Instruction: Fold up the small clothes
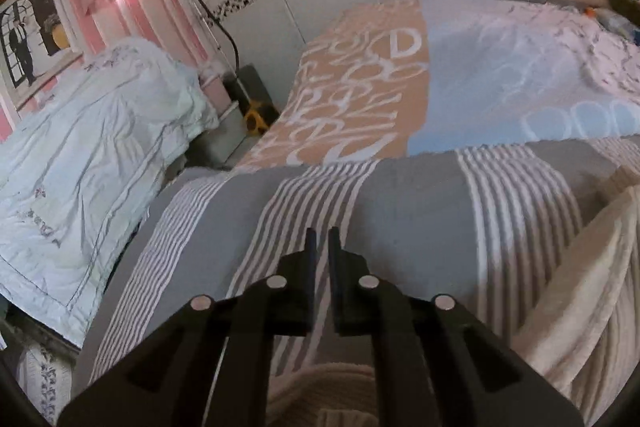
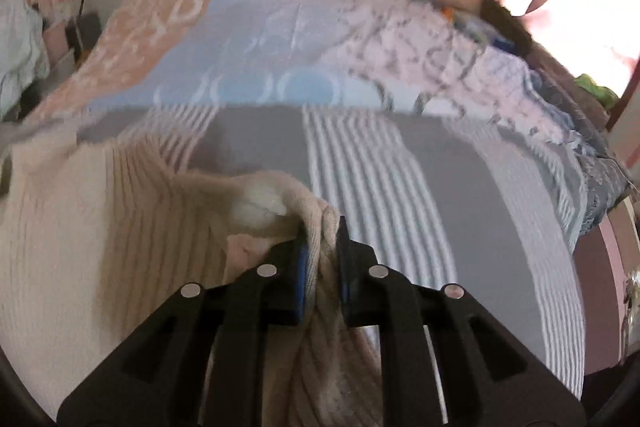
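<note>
The cream ribbed knit garment (image 2: 100, 235) lay on the grey bed cover with white stripes (image 2: 460, 187), at the near left side in the right wrist view. It looked soft and thick, with fine vertical ribs and a pale fluffy patch near its bunched edge. Most of it was spread flat to the left, and its ribs ran from near to far; I could not tell the long axis of the whole piece, because it went out of the frame. One fold of it was lifted and gathered into a roll.

The right gripper (image 2: 322, 227) was pinching this rolled fold, its two black fingers pressed on the knit from both sides, and the cloth hung down between them toward the camera.

In the left wrist view, the left gripper (image 1: 322, 237) hovered above the striped cover with its fingers almost together, only a narrow slit between them, and nothing was held there. The same cream garment (image 1: 592, 287) showed at the right edge and also below the gripper.

Farther away lay an orange blanket with white letters (image 1: 352, 99) and a light blue part beside it. At the far left, a pale green quilt (image 1: 92, 139) was heaped.
</note>
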A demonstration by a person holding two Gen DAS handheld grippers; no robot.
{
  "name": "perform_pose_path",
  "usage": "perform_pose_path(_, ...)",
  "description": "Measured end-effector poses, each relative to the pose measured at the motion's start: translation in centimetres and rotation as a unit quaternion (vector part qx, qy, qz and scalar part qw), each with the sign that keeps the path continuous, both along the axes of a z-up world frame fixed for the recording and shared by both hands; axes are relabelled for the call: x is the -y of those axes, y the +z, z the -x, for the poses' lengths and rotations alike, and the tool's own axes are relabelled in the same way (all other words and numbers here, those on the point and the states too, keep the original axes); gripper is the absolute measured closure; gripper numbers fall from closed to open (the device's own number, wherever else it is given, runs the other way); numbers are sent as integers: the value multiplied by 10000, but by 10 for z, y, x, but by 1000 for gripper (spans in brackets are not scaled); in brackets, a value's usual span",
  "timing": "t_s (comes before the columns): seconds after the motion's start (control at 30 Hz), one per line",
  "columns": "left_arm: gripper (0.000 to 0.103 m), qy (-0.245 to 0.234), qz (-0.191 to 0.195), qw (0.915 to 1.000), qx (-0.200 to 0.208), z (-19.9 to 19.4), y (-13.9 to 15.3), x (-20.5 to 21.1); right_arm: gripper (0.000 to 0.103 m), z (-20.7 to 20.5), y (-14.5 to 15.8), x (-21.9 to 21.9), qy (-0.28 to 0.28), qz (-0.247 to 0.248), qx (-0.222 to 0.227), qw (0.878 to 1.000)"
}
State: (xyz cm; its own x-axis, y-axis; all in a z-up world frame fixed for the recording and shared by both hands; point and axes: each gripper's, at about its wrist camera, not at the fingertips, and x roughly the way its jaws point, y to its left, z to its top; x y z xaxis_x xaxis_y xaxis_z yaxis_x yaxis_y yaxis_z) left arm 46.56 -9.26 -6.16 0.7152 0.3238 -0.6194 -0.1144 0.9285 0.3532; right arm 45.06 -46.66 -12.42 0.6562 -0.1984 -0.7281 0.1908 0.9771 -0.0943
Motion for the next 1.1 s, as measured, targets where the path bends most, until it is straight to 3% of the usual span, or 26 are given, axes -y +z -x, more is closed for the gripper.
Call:
perform_pose_path(0.07, 97, -156, -38, 9999, -12, 4, 0, 4, 55, 6, 7, 1, -7, -15, 165, 9999)
perform_pose_path(0.1, 97, -297, 49, 9995, -26, 8, 1, 7, 21, 13, 13, 5, -17, -167, 320, 9993)
perform_pose_path(0.13, 96, -456, 171, 9988, -44, 10, 3, 11, 10, 21, 19, 6, 2, -287, 486, 9984)
perform_pose_path(0.2, 96, -789, 325, 9963, -64, 21, 8, 15, 10, 40, 36, 9, 30, -343, 670, 9972)
perform_pose_path(0.27, 89, -1077, 386, 9934, 29, 39, 18, 15, 9, 60, 49, 10, 183, -336, 806, 9960)
perform_pose_path(0.33, 60, -1228, 565, 9908, 40, 57, 27, 8, 6, 89, 57, 6, 356, -151, 810, 9960)
perform_pose_path(0.47, 58, -1352, 708, 9882, 134, 102, 40, -4, 5, 140, 58, 12, 295, 59, 779, 9965)
perform_pose_path(0.53, 47, -1481, 803, 9855, 192, 131, 44, -2, 5, 171, 52, 18, 166, -14, 790, 9967)
perform_pose_path(0.63, 41, -1717, 918, 9806, 223, 171, 51, 11, 6, 213, 37, 19, 44, 29, 749, 9972)
perform_pose_path(0.73, 30, -2213, 1136, 9685, 142, 224, 56, 36, 6, 252, 25, 22, -44, 126, 746, 9971)
perform_pose_path(0.8, 30, -2507, 1228, 9602, 37, 251, 55, 52, 5, 268, 17, 28, -89, 131, 681, 9975)
perform_pose_path(0.97, 26, -3344, 1591, 9271, -578, 319, 42, 97, 6, 294, 6, 49, -278, -91, 641, 9975)
perform_pose_path(1.1, 26, -3742, 1457, 9124, -790, 359, 29, 128, 6, 300, 4, 60, -398, -258, 729, 9962)
